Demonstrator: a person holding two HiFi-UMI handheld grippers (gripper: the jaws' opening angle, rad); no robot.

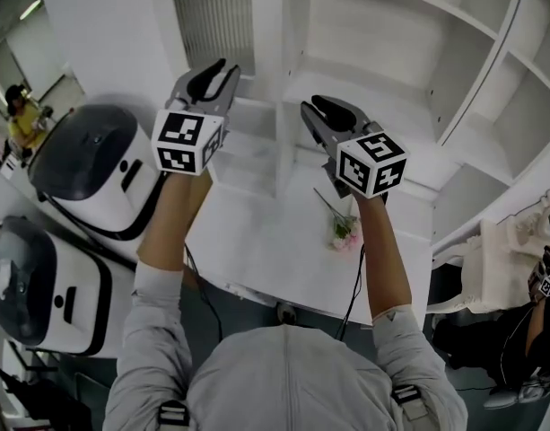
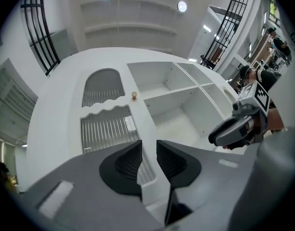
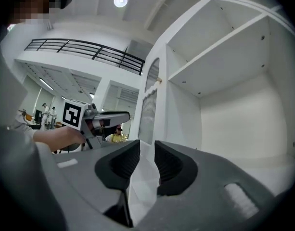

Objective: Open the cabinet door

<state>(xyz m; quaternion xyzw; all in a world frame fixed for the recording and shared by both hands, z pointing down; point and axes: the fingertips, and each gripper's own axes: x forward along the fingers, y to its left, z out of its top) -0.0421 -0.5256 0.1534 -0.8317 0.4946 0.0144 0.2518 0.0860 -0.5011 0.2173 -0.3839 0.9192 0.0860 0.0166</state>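
Black-padded left gripper (image 2: 148, 150) is raised, jaws apart with nothing between them. Slatted cabinet door (image 2: 105, 129) with its small brass knob (image 2: 134, 95) lies beyond the fingertips, untouched. Right gripper (image 3: 147, 150) is alongside, jaws likewise parted and empty, the door standing clear beyond its pads.

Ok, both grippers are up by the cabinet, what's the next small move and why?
Probably lift the left gripper toward the small brass knob on the slatted door: its jaws stand apart and empty, the knob sits above them, and the door looks shut.
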